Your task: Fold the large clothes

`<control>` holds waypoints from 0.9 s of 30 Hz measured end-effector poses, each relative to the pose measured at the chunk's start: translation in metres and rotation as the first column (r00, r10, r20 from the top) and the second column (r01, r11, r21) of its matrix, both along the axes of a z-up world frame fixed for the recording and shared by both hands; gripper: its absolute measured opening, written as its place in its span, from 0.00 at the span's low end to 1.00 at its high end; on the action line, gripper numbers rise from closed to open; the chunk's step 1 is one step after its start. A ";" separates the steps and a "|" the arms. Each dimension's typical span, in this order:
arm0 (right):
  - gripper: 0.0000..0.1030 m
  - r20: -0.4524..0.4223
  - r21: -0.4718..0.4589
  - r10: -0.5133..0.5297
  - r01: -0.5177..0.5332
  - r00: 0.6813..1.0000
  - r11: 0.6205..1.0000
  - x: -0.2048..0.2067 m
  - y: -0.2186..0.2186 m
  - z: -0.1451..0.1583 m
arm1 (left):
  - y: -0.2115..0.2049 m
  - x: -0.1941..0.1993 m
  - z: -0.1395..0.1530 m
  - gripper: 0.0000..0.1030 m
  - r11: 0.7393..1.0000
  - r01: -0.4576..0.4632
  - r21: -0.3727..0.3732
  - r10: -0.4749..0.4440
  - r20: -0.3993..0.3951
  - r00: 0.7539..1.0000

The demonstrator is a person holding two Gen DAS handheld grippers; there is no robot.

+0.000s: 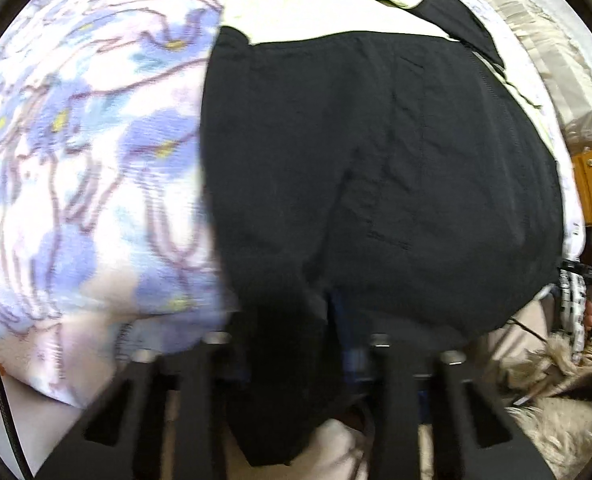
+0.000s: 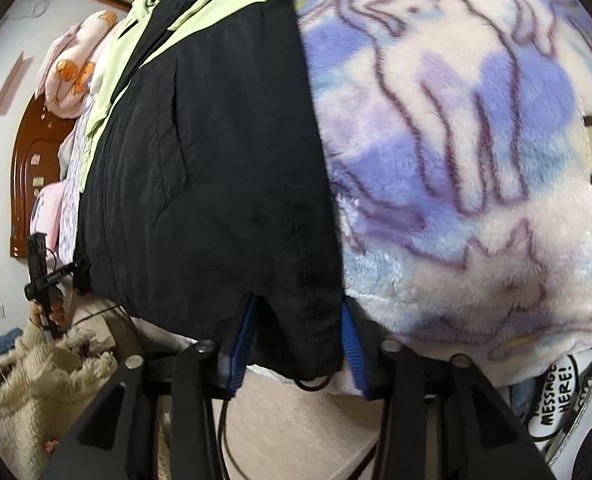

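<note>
A black jacket [image 1: 376,160] with a pale green top part lies spread on the bed; it also fills the middle of the right wrist view [image 2: 216,160]. My left gripper [image 1: 292,344] is at its near hem, shut on a bunched fold of black cloth that hides the pads. My right gripper [image 2: 296,340] is shut on the other hem corner, with the cloth filling the gap between its blue pads [image 2: 242,344]. A hand [image 2: 50,312] holding the left tool shows at the far left of the right wrist view.
A fleecy purple flower-print blanket [image 1: 96,140] [image 2: 456,140] covers the bed beside the jacket. A wooden headboard [image 2: 28,168] and pink pillows [image 2: 72,68] are at the far end. A shaggy beige rug [image 2: 36,380] and printed shoes [image 2: 556,400] lie on the floor below.
</note>
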State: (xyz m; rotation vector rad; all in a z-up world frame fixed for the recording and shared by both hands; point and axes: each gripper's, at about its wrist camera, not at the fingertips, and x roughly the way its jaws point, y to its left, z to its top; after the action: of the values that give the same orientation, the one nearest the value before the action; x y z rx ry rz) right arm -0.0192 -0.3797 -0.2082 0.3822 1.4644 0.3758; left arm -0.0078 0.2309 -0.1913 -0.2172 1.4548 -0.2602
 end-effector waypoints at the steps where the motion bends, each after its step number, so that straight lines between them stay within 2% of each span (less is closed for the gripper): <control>1: 0.25 0.008 -0.008 0.008 -0.008 1.000 1.000 0.000 0.001 0.002 | -0.002 0.001 0.001 0.11 1.000 0.001 -0.004 -0.001 -0.007 1.000; 3: 0.19 0.027 -0.023 0.028 -0.028 0.999 0.999 0.000 0.007 0.008 | -0.012 0.003 0.004 0.08 0.999 0.027 0.020 -0.027 -0.013 1.000; 4: 0.18 0.049 -0.032 0.047 -0.045 0.998 0.998 0.001 0.011 0.013 | -0.018 0.004 0.008 0.07 0.999 0.038 -0.003 -0.038 -0.013 0.999; 8: 0.16 0.141 0.018 0.097 -0.100 0.985 0.995 0.012 0.027 0.044 | -0.035 0.014 0.039 0.06 0.990 0.021 -0.139 -0.015 0.043 0.999; 12: 0.15 0.244 0.094 0.090 -0.116 0.966 0.989 0.033 0.038 0.081 | -0.037 0.035 0.080 0.05 0.955 -0.077 -0.287 0.120 0.136 0.983; 16: 0.15 0.368 0.192 0.009 -0.086 0.930 0.978 0.073 0.036 0.128 | -0.019 0.076 0.129 0.04 0.894 -0.184 -0.409 0.288 0.209 0.934; 19: 0.15 0.430 0.249 -0.097 -0.015 0.898 0.968 0.113 0.027 0.159 | -0.002 0.119 0.162 0.04 0.878 -0.242 -0.413 0.373 0.275 0.886; 21: 0.15 0.454 0.261 -0.180 0.063 0.873 0.963 0.142 0.015 0.172 | 0.014 0.154 0.169 0.05 0.856 -0.288 -0.428 0.429 0.280 0.859; 23: 0.16 0.452 0.288 -0.294 0.174 0.842 0.941 0.176 -0.003 0.179 | 0.033 0.193 0.171 0.06 0.832 -0.361 -0.421 0.497 0.276 0.823; 24: 0.20 0.446 0.292 -0.360 0.247 0.819 0.924 0.192 -0.013 0.181 | 0.029 0.217 0.168 0.12 0.826 -0.394 -0.404 0.517 0.263 0.814; 25: 0.22 0.439 0.291 -0.412 0.308 0.799 0.906 0.206 -0.022 0.181 | 0.035 0.237 0.163 0.26 0.817 -0.425 -0.389 0.535 0.239 0.811; 26: 0.29 0.411 0.311 -0.466 0.360 0.784 0.880 0.225 -0.032 0.179 | 0.041 0.246 0.157 0.37 0.807 -0.449 -0.383 0.550 0.215 0.807; 27: 0.51 0.392 0.324 -0.487 0.379 0.780 0.867 0.236 -0.038 0.176 | 0.046 0.262 0.149 0.62 0.788 -0.481 -0.384 0.576 0.183 0.797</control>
State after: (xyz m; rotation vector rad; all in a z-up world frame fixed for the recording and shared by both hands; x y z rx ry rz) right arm 0.2172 -0.4179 -0.0322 0.7501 0.8248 0.2335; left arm 0.2542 0.2764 -0.0428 -0.8155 0.9941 -0.0515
